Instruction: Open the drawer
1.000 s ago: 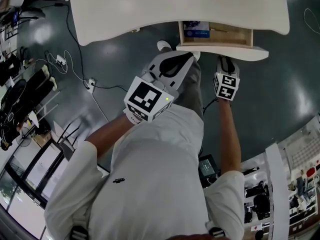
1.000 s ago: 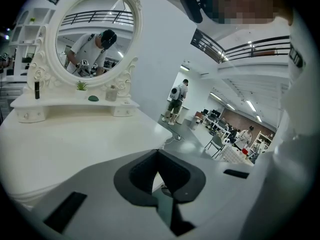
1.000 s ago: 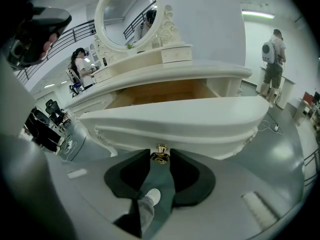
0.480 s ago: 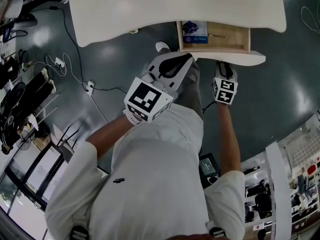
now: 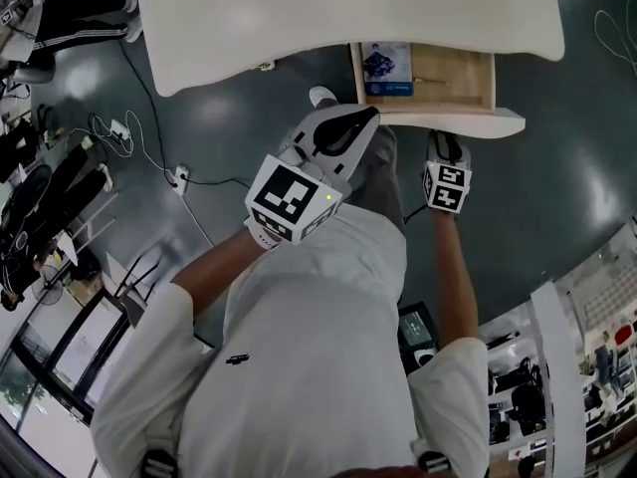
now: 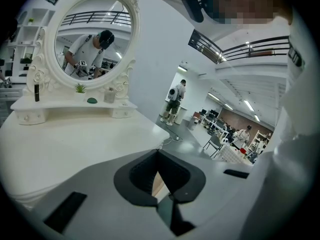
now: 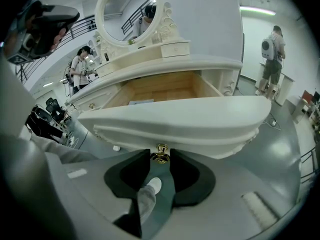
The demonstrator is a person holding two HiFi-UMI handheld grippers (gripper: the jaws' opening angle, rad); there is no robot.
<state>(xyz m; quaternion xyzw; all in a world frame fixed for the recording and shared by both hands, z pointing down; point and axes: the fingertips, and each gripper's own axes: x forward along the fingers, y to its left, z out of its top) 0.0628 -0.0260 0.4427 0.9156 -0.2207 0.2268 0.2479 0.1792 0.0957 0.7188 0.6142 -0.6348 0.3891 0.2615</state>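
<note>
Head view: the drawer (image 5: pixel 448 119) stands pulled out from under a white table (image 5: pixel 348 18). The right gripper (image 5: pixel 445 142) meets its front; the left gripper (image 5: pixel 360 119) hangs apart from it.
Left gripper view: jaws together at the tips, empty.
Right gripper view: jaws clamped on the drawer's gold knob (image 7: pixel 160 154).

Bright, even indoor light from ceiling strips (image 6: pixel 248 105) overhead; shadows are faint and soft. Pale highlights gleam on the dark floor (image 5: pixel 587 182), the white tabletop (image 5: pixel 348 8) is nearly washed out, and a small glint marks the gold knob (image 7: pixel 160 154). Straight lines bow toward every edge in all views; both gripper views darken to black rounded corners.
</note>
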